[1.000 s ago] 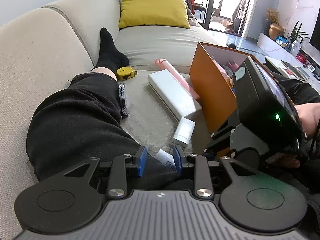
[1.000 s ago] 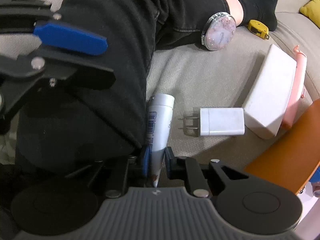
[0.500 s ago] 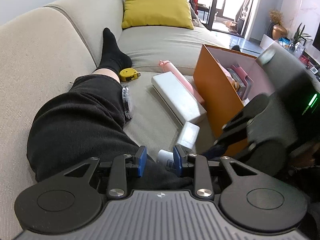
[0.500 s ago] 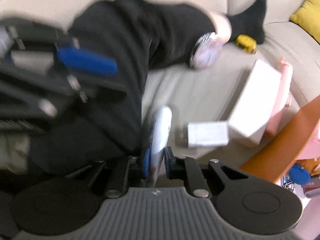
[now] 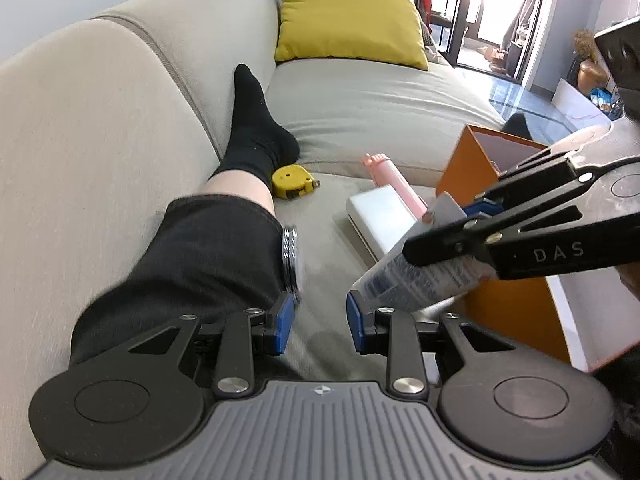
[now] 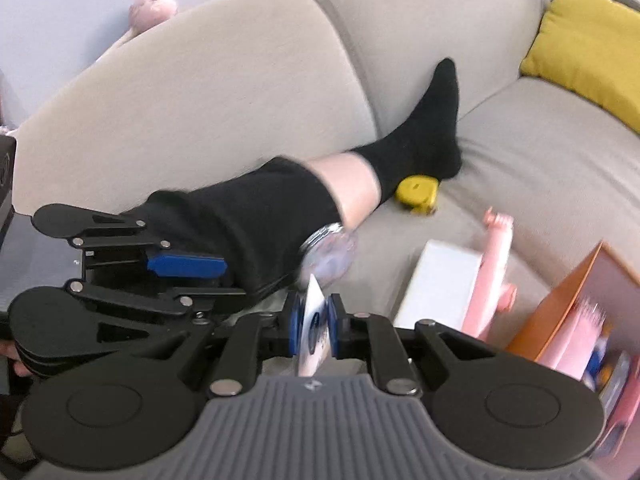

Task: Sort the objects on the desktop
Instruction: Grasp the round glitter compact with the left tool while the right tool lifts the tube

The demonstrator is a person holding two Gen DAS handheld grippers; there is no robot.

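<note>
My right gripper [image 6: 312,330] is shut on a white tube [image 6: 313,320] and holds it lifted off the sofa; in the left wrist view the tube [image 5: 416,276] hangs tilted from that gripper [image 5: 460,232], cap end down, in front of the orange box [image 5: 508,308]. My left gripper [image 5: 318,320] is open and empty, low over the sofa seat beside the leg. On the seat lie a white power bank [image 5: 380,220], a pink stick [image 5: 394,178], a yellow tape measure [image 5: 292,181] and a round compact mirror [image 5: 290,258].
A person's black-trousered leg and socked foot [image 5: 256,136] lie along the sofa back. A yellow cushion [image 5: 348,16] sits at the far end. The orange box holds several items [image 6: 580,336]. A pink plush [image 6: 154,4] peeks over the sofa back.
My right gripper has lifted the tube off the seat and swung it up toward the orange box. The white charger is now out of sight. The left gripper stayed open.
</note>
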